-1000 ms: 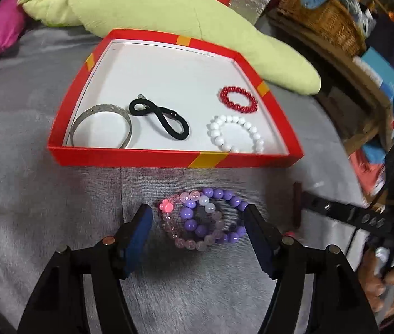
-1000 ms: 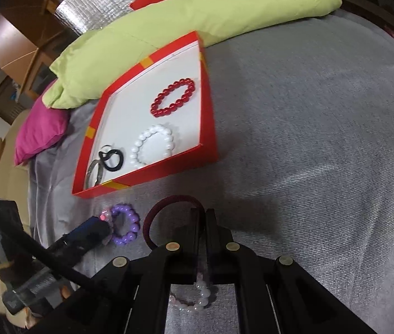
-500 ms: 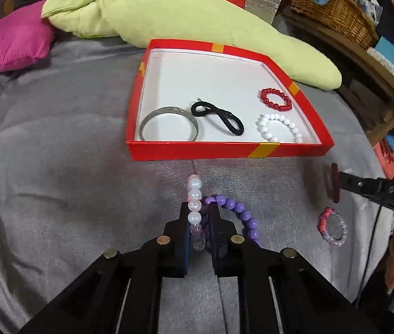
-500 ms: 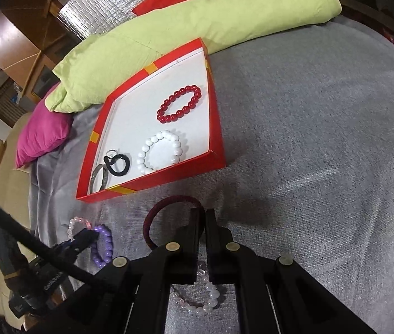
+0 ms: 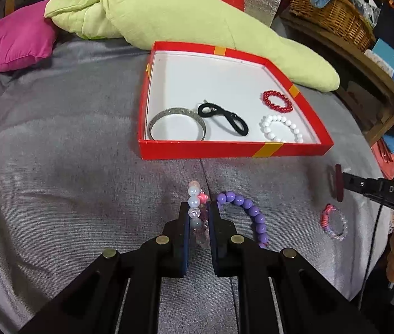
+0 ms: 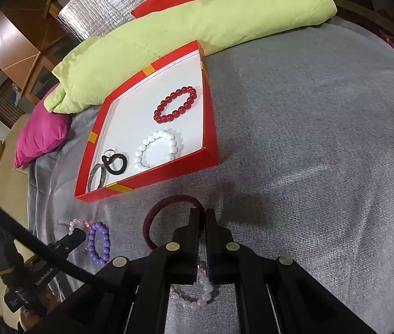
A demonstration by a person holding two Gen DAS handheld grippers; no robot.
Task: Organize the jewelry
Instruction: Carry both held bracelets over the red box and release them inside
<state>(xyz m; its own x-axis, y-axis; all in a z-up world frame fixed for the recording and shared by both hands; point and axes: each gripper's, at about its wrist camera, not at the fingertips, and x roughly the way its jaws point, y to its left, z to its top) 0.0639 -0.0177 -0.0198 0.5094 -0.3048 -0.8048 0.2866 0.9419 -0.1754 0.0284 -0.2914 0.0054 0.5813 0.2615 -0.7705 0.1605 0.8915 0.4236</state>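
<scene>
My left gripper [image 5: 199, 208] is shut on a pink and white bead bracelet [image 5: 194, 201], held on edge just above the grey cloth. A purple bead bracelet [image 5: 248, 213] lies beside it on the right. My right gripper [image 6: 202, 214] is shut on a dark red bangle [image 6: 158, 211], also seen in the left wrist view [image 5: 338, 182]. A pale pink bead bracelet [image 6: 202, 292] lies under the right gripper. The red box [image 5: 224, 150] ahead holds a silver bangle [image 5: 177, 123], a black hair tie [image 5: 224, 117], a red bead bracelet [image 5: 277, 101] and a white bead bracelet [image 5: 281, 128].
A long green pillow [image 5: 197, 19] lies behind the box and a magenta cushion [image 5: 10, 41] at the far left. A wicker basket [image 5: 333, 11] stands on a wooden shelf at the right. Grey cloth [image 6: 322, 139] stretches to the right of the box.
My left gripper closed on the pink and white bracelet and lifted it off the purple one, pulling back from the box. My right gripper stayed shut on the dark red bangle.
</scene>
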